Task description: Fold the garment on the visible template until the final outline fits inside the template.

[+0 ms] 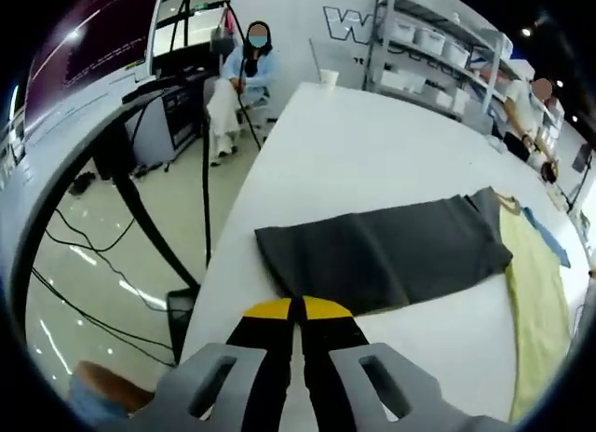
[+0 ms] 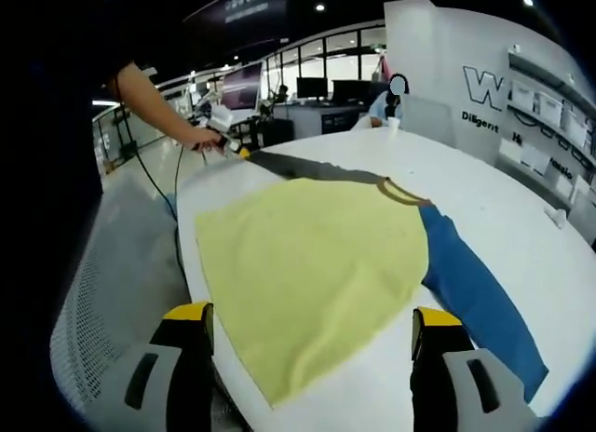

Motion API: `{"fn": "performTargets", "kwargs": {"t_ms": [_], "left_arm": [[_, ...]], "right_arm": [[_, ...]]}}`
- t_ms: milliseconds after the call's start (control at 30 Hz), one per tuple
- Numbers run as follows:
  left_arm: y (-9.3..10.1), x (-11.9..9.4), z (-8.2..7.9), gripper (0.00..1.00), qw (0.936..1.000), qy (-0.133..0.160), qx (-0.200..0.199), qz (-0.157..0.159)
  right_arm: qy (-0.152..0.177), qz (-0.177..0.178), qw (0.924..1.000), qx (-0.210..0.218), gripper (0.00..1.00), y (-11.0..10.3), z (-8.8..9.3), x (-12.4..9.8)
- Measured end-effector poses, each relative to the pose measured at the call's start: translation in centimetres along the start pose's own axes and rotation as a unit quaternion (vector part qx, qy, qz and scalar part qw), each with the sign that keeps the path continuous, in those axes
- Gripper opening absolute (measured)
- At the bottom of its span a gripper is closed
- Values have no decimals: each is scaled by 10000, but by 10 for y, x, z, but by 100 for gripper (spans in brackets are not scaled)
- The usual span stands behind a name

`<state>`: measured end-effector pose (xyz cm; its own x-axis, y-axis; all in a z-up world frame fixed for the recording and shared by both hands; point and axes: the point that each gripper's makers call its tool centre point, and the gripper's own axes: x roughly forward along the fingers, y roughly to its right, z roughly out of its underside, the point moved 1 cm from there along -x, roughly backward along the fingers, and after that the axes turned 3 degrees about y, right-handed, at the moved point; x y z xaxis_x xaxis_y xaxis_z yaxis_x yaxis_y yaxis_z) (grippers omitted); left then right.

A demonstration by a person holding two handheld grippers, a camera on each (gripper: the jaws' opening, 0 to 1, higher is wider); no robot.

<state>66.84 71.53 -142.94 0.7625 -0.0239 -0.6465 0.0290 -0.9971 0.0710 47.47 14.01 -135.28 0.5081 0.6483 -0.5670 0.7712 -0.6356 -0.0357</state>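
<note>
Nearest the lens in the left gripper view: the left gripper (image 1: 298, 313), yellow tips pressed together, with no cloth visibly between them, sitting just at the near hem of a dark grey sleeve (image 1: 382, 253) laid flat along the white table (image 1: 345, 143). Nearest in the right gripper view: the right gripper (image 2: 312, 325), jaws spread wide and holding nothing, straddling the near corner of the yellow garment body (image 2: 312, 264) close to the table's near edge. Probably an early step: garment spread open, no fold made, both tools stationed at opposite ends. Next move likely calls for pinching the sleeve hem and carrying it across onto the yellow body, while pinning or lifting the near corner without dragging cloth off the edge. No template outline discernible in either view. From the right gripper view alone: a blue sleeve (image 2: 480, 297) running toward the right-hand edge, a dark collar band, and a person's hand (image 2: 207, 134) holding the left gripper at the far edge. From the left gripper view: the grey sleeve's full length, plus shelving (image 1: 438, 50) and seated people beyond the table's far end.
</note>
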Motion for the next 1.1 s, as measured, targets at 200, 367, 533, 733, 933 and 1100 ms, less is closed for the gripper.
{"fn": "performTargets", "kwargs": {"t_ms": [200, 367, 533, 733, 933, 1100], "left_arm": [[18, -10, -22, 0, 9994, 232, 69, 236], [32, -15, -40, 0, 9980, 424, 23, 458], [48, -20, -55, 0, 9949, 613, 50, 796], [69, -31, -65, 0, 9907, 764, 30, 1123], [89, -40, -79, 0, 9847, 926, 38, 1475], [105, -48, -86, 0, 9792, 1041, -12, 1744]], "right_arm": [[22, -46, 10000, 2, 86, -3, 0, 3], [58, -24, 10000, -1, 86, -2, -2, 2], [132, 35, 9999, 58, 86, 1, -3, -1], [185, 140, 9997, 100, 87, 6, -3, -4], [260, 240, 9992, 184, 87, 11, -4, -7], [275, 292, 9989, 234, 88, 14, -3, -9]]}}
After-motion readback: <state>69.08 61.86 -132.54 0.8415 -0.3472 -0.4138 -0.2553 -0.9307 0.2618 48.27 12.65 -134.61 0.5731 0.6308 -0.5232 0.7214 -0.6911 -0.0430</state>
